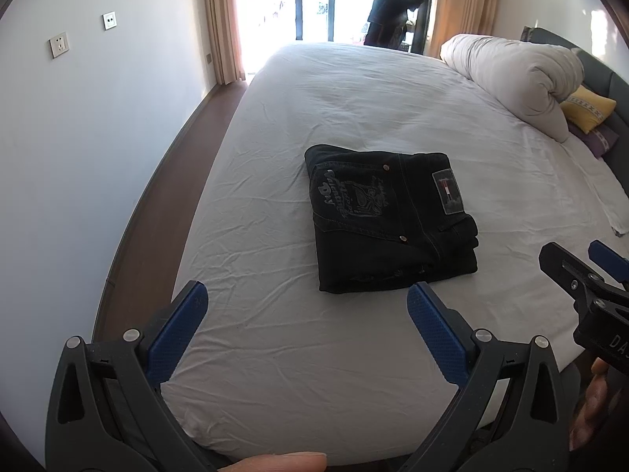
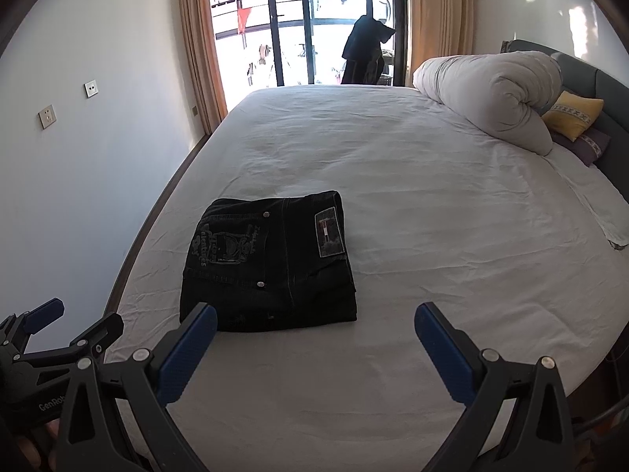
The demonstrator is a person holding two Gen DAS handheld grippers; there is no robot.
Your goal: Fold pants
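Lying on the white sheet of the bed (image 1: 275,334), the black pants (image 1: 389,220) are folded into a compact, roughly square bundle, back pocket with grey lettering facing up and a small rectangular patch (image 1: 447,191) on the waistband side. They sit on the near half of the mattress, closer to the wall-side edge than to the headboard. The left tongs (image 1: 306,303) hover just short of the bundle with both blue-padded fingers spread wide and nothing between them. The right tongs (image 2: 314,322) are likewise spread apart and empty, their left finger overlapping the near corner of the pants in the right wrist view; whether it touches the cloth cannot be told. Each pair of tongs shows at the edge of the other's view. A rolled white duvet (image 2: 495,90) lies along the head of the bed, beside a yellow pillow (image 2: 572,114). Beyond the foot-side stands a glass balcony door (image 2: 310,23) flanked by tan curtains (image 2: 200,47).
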